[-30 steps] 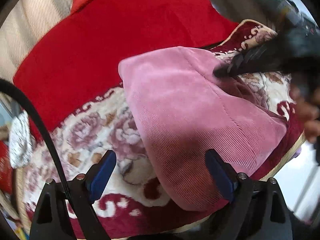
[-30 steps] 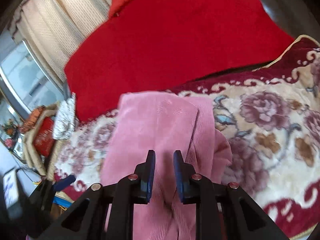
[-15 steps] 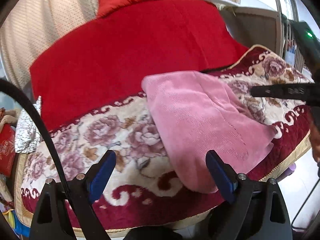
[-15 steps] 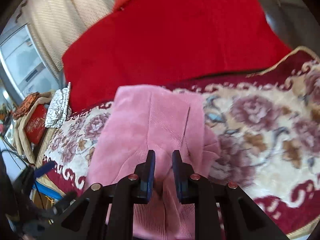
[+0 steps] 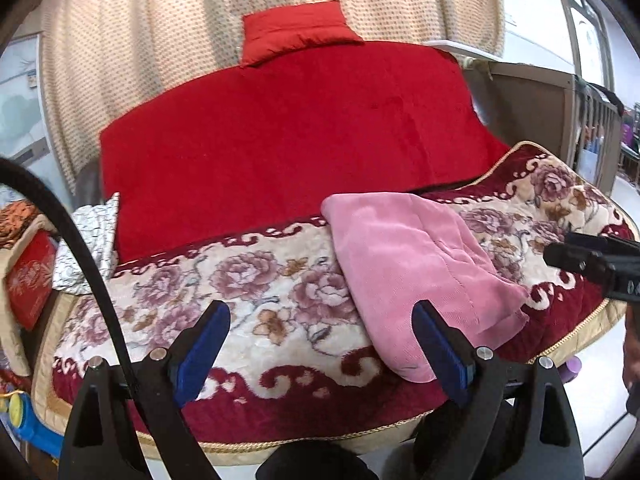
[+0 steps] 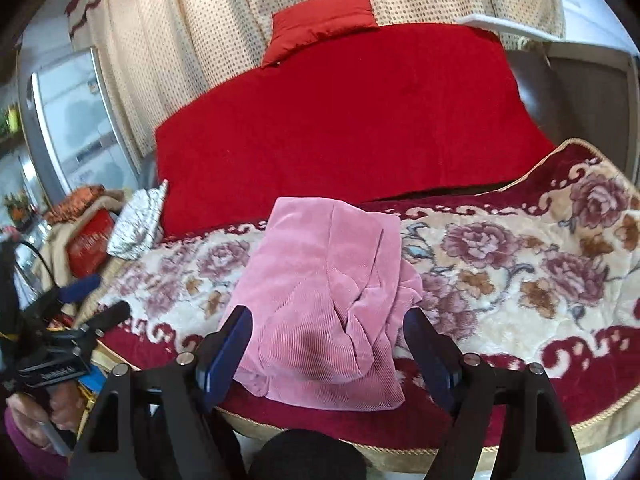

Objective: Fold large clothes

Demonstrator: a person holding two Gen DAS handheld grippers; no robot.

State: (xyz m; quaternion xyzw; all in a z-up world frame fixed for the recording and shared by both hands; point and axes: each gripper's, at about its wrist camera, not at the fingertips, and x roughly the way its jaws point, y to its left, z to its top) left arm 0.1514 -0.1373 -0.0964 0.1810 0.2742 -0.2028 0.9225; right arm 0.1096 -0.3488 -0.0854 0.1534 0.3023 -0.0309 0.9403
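floral blanket (image 6: 520,280) bears folded pink garment (image 6: 320,300); right gripper (image 6: 328,344) opening, left gripper (image 5: 320,344) wide, both empty.

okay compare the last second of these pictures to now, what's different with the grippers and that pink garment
The right gripper, shut on the pink garment a second ago, has let it go; its jaws are opening and the cloth lies free between them. Both grippers have backed away, so more of the floral blanket shows. The left gripper stayed open and empty. The garment stayed folded in place.

No text, label or number is sharp enough to read in either view.
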